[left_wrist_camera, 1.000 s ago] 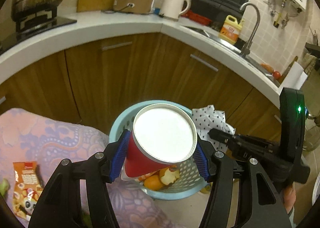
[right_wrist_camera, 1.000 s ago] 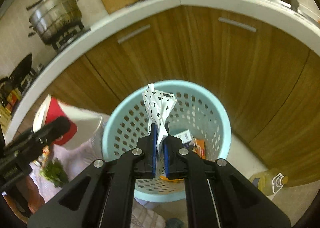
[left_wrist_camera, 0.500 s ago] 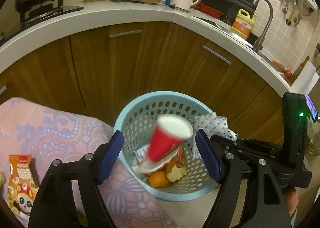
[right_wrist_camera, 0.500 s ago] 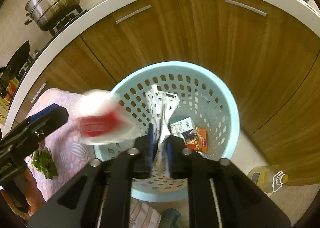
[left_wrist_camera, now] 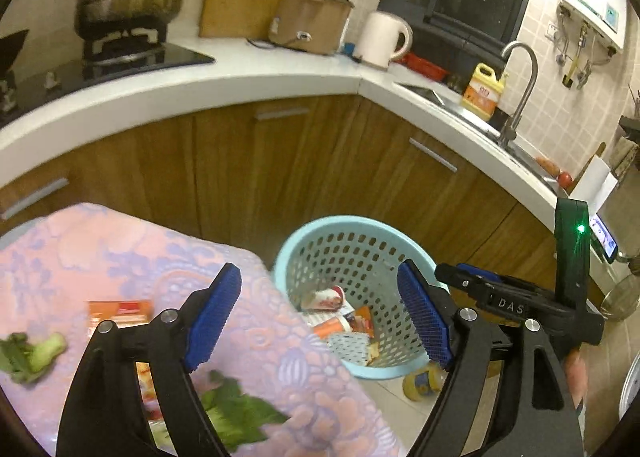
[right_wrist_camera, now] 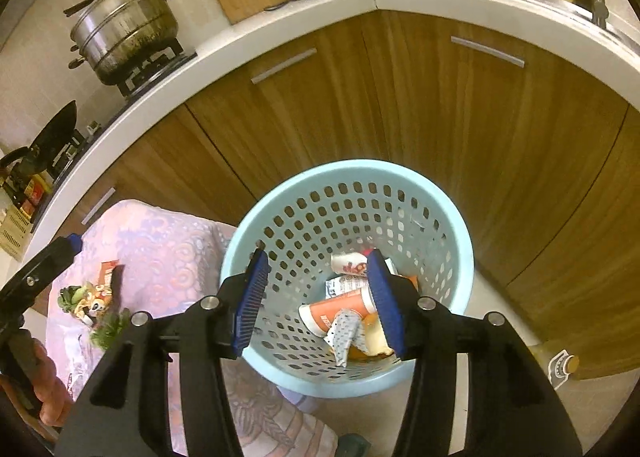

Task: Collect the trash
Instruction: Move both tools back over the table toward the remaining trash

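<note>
Both grippers empty over the bin; remaining trash sits on the pink cloth.

Left gripper (left_wrist_camera: 320, 313) jaws wide and opening, right gripper (right_wrist_camera: 314, 299) jaws parted and opening, nothing between either pair. Pale-blue perforated plastic basket (right_wrist_camera: 452, 233) already holds a red paper cup (right_wrist_camera: 340, 311), a dotted paper scrap (right_wrist_camera: 344, 331) and fruit peel. Still on the pink patterned cloth (left_wrist_camera: 120, 241): an orange foil snack wrapper (left_wrist_camera: 120, 309) and limp green vegetable scraps (left_wrist_camera: 236, 413). My read: both light; the wrapper is thin, slick and crinkly, so pinch an edge or corner; the greens are soft and tear easily, so grab the stem bunch. Left view shows the scraps close up; right view looks straight into the basket, whose bottom is partly hidden from the left.
</note>
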A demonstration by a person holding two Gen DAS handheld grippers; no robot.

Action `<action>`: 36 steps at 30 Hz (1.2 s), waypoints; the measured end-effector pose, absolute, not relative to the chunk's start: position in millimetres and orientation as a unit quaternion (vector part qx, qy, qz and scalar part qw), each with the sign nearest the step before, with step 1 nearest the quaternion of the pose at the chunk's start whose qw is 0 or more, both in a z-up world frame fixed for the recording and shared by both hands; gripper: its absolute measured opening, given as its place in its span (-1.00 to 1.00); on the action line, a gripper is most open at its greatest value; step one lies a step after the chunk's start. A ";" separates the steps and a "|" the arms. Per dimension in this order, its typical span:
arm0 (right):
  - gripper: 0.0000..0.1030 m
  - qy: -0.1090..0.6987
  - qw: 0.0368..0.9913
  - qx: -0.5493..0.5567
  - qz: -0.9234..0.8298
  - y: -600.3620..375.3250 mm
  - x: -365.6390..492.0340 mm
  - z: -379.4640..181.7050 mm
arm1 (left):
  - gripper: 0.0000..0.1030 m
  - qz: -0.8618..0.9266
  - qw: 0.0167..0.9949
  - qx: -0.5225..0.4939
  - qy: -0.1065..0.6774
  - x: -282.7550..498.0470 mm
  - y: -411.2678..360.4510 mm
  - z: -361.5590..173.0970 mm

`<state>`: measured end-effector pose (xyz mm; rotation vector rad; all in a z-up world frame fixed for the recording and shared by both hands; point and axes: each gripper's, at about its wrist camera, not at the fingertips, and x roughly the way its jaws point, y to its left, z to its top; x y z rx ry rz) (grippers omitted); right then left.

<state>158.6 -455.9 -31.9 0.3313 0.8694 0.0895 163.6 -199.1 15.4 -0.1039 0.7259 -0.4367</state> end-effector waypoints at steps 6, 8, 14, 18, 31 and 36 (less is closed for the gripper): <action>-0.07 0.398 0.904 0.140 0.070 -422.4 146.2 -9.4 | 0.53 -0.198 0.921 -0.060 0.331 139.8 -167.4 31.6; -0.03 0.394 0.907 0.129 0.082 -405.6 143.1 -3.5 | 0.53 -0.189 0.925 -0.064 0.324 131.6 -154.0 35.9; 0.03 0.382 0.910 0.088 0.137 -343.7 134.1 5.2 | 0.53 -0.148 0.937 -0.089 0.303 98.4 -95.8 41.3; 0.25 0.367 0.910 0.071 0.182 -298.1 125.7 4.0 | 0.53 -0.110 0.941 -0.111 0.300 76.5 -47.2 38.0; 0.28 0.339 0.911 0.062 0.226 -215.8 115.5 -35.7 | 0.61 -0.044 0.917 -0.155 0.364 23.1 43.2 -22.7; 0.29 0.329 0.917 0.046 0.223 -209.2 111.6 -34.5 | 0.61 -0.066 0.896 -0.161 0.409 26.3 39.6 -53.1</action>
